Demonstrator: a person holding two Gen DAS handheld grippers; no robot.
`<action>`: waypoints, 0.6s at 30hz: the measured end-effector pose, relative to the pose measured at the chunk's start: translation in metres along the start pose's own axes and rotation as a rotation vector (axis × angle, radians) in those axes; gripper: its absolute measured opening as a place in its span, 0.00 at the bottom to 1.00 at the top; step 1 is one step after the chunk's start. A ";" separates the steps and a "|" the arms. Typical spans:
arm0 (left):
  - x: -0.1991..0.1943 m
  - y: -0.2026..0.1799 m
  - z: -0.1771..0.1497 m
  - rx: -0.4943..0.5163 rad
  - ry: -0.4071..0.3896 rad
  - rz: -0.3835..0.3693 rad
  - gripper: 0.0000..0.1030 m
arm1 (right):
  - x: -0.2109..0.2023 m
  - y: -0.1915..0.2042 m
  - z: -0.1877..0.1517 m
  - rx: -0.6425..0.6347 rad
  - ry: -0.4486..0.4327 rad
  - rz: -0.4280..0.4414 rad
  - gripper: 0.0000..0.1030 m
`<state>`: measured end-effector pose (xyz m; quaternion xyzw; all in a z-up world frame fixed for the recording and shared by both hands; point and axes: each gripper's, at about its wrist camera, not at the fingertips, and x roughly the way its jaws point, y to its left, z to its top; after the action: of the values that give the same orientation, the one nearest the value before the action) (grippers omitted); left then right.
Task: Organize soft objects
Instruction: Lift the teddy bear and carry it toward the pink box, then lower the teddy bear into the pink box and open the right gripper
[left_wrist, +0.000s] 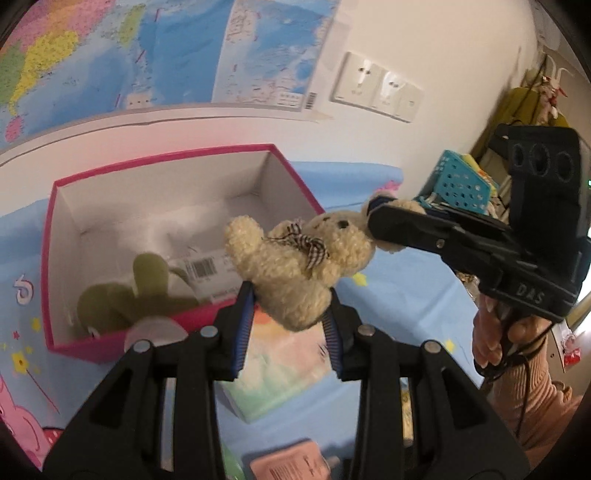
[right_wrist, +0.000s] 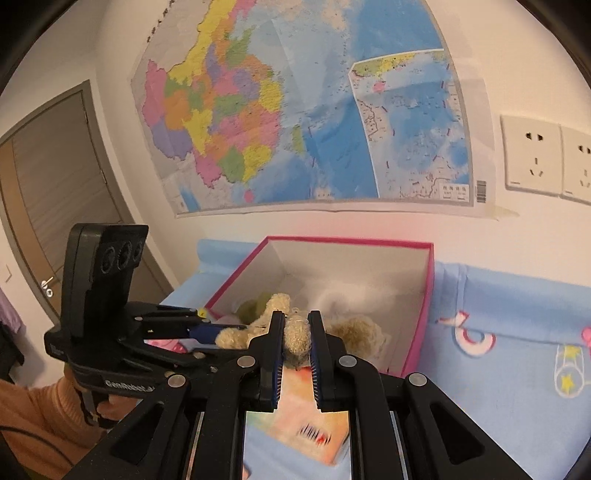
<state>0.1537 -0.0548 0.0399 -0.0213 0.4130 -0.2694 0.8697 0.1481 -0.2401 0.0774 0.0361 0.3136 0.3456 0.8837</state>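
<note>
In the left wrist view the pink box (left_wrist: 48, 236) sits at the left of the frame, open at the top, with a green soft toy (left_wrist: 122, 299) lying at its lower left inside and a white barcode label (left_wrist: 207, 267) beside that toy; its bars show but its print is too small to read. Right of the box, at centre frame, the cream teddy bear (left_wrist: 299, 258) hangs in the air between both tools, above the near right corner of the box rather than over its middle. Its long axis runs from lower centre up toward the right, head to the right. The left gripper (left_wrist: 290, 317) has its jaws pinching the bear's lower body from below. The right gripper (left_wrist: 384, 221) comes in from the right of the frame and, as the right wrist view shows, its jaws are pressed tight on a tuft at the bear's head end (right_wrist: 297, 338). The box opening lies up and to the left of the bear, so I judge the coming move a carry that way before release; the left gripper is the nearer to the box. On the right gripper's body the letters "DAS" are legible, and in the right wrist view "GenRobot" shows on the left gripper's handle.
</note>
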 end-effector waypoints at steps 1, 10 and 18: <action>0.003 0.000 0.003 -0.003 0.004 0.001 0.36 | 0.004 -0.002 0.002 0.003 0.002 -0.004 0.11; 0.038 0.015 0.025 -0.027 0.057 0.049 0.36 | 0.037 -0.029 0.015 0.031 0.038 -0.032 0.11; 0.063 0.024 0.028 -0.050 0.098 0.081 0.36 | 0.062 -0.040 0.008 0.019 0.096 -0.119 0.14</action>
<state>0.2179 -0.0700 0.0077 -0.0131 0.4624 -0.2244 0.8577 0.2114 -0.2299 0.0395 0.0092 0.3606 0.2908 0.8862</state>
